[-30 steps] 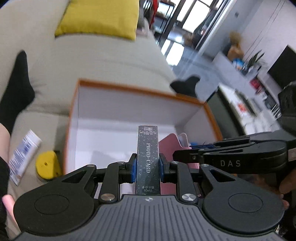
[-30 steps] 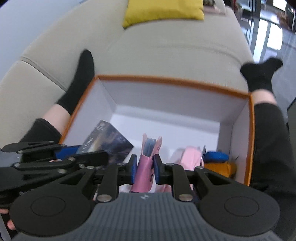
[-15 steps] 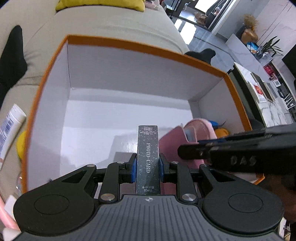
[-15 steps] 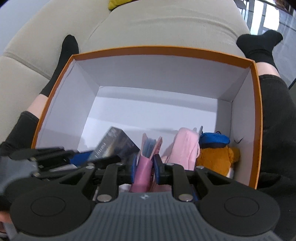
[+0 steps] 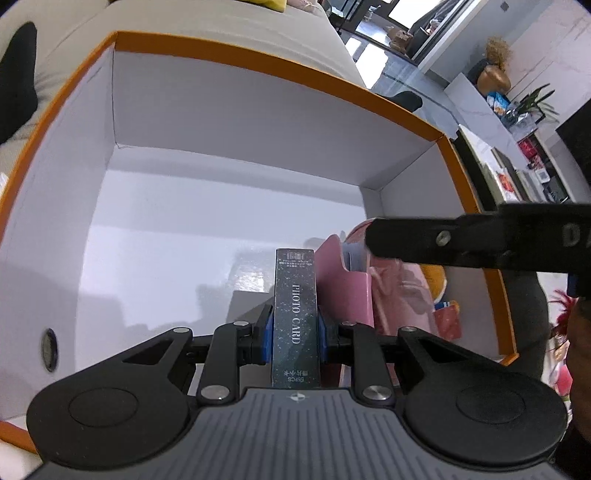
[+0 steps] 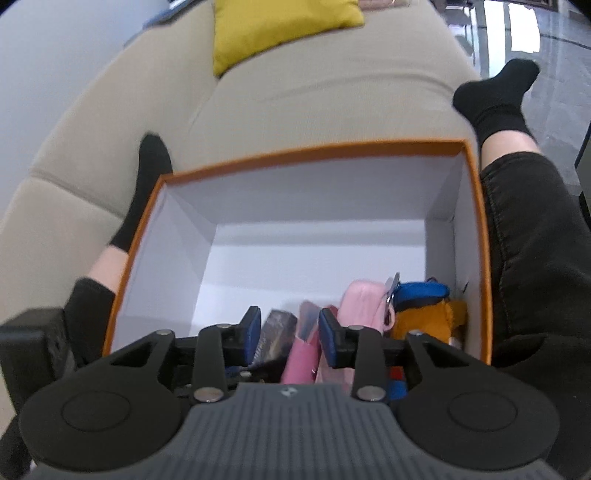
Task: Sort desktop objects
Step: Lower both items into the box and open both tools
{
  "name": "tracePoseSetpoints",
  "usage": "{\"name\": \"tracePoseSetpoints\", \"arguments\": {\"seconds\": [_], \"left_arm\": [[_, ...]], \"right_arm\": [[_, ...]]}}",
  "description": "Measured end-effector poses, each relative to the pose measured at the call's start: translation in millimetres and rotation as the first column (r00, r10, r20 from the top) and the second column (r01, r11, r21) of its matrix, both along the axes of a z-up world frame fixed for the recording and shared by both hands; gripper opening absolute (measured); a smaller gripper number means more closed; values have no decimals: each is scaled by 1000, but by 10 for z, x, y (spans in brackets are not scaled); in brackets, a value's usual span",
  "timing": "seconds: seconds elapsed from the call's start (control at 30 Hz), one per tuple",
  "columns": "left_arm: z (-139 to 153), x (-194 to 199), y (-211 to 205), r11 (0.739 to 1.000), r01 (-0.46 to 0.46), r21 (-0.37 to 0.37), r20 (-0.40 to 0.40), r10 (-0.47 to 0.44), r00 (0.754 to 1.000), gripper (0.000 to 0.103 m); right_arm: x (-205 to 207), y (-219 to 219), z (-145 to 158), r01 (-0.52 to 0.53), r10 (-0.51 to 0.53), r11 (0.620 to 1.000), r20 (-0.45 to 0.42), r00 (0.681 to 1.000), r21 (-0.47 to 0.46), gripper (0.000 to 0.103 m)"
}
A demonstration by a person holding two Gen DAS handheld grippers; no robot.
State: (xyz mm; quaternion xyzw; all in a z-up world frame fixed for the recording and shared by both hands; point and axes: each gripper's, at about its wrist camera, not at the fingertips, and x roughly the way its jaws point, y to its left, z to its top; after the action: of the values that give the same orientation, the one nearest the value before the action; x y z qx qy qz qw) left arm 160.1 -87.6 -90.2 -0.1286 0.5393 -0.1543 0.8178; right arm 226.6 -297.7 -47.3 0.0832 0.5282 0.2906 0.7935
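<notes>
Partly sorted: pouch and plush already in orange box (image 5: 236, 62), right gripper (image 6: 290, 338) opening off pink card holder (image 6: 301, 354), left gripper (image 5: 294, 332) clamped on photo card box (image 5: 295, 317), not yet released

A home living room: a beige sofa (image 6: 314, 92) with a yellow cushion (image 6: 280, 26), and past the sofa, a glossy floor (image 5: 413, 79) and houseplant (image 5: 535, 103).

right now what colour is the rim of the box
Orange, around white inner walls; the box rim shows best in the left wrist view.
</notes>
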Motion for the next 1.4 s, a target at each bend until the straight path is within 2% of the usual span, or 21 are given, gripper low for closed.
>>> {"name": "tracePoseSetpoints", "arguments": {"seconds": [0.17,0.43,0.53,0.6,0.7,0.8,1.13,1.3,1.4], "left_arm": [[-10,-33,19,1000,-15,-14,4,15,1000,27],[77,-77,224,993,2,-118,-9,-3,1000,29],[57,-73,231,993,7,-121,-13,-9,1000,29],[36,-75,222,993,20,-117,-13,-21,1000,25],[18,-89,182,994,27,-109,-6,-28,1000,23],[19,-100,192,993,32,-110,-1,-32,999,23],[73,-139,197,996,51,-72,28,-49,998,24],[132,-181,202,998,34,-50,52,-32,998,24],[216,-257,231,999,20,-32,101,-16,995,24]], "right_arm": [[-84,-61,27,42,-41,999,68,997,-18,38],[-201,-89,32,31,-31,1000,95,995,-3,37],[-250,-67,12,6,-5,1000,105,995,-12,22],[-290,-38,19,-21,25,999,122,992,-31,12],[-352,21,-1,-59,71,995,151,986,-84,6],[-350,49,-81,-79,92,992,133,987,-102,3],[-388,0,-51,-51,64,995,161,985,-85,10],[-433,-80,-24,-30,33,999,171,985,-17,32],[-496,-59,35,-39,37,999,219,975,8,35]]}}
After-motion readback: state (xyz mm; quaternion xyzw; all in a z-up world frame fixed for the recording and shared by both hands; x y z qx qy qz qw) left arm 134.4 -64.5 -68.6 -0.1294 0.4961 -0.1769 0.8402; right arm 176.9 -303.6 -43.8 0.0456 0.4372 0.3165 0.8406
